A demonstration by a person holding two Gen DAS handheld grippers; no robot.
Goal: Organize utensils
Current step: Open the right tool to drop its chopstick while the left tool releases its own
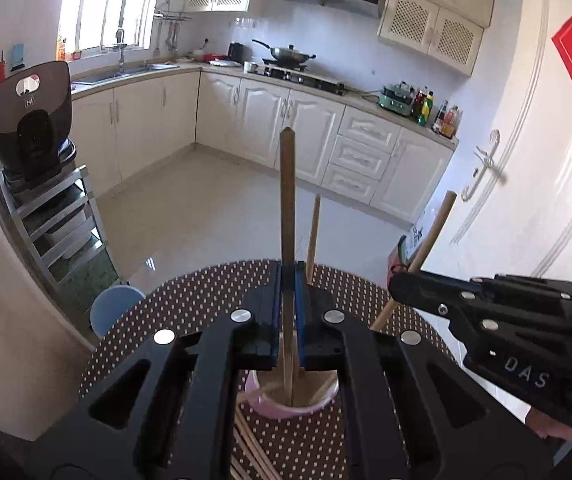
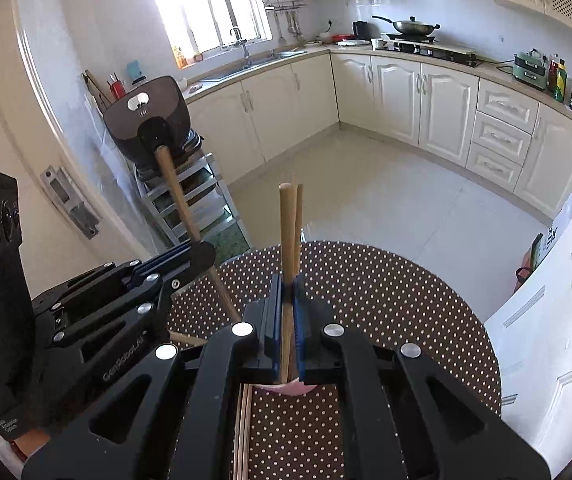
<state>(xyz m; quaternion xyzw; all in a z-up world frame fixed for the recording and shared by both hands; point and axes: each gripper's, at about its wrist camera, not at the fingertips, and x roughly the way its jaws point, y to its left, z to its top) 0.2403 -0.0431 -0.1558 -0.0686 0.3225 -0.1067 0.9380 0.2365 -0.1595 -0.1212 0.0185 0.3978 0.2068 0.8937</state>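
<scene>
Pinching a thin wooden chopstick [image 1: 287, 216], the black left gripper [image 1: 288, 280] has its blue-edged jaws squeezed tight on the stick, which stands straight up. The right gripper [image 2: 288, 292] squeezes another round wooden stick [image 2: 286, 248] the same way. Both sticks reach down into a smooth pink cup [image 1: 282, 402]. More thin sticks [image 1: 252, 448] lie flat beside the cup. Under it all is a round table [image 2: 386, 300] with a brown cloth covered in little white dots.
</scene>
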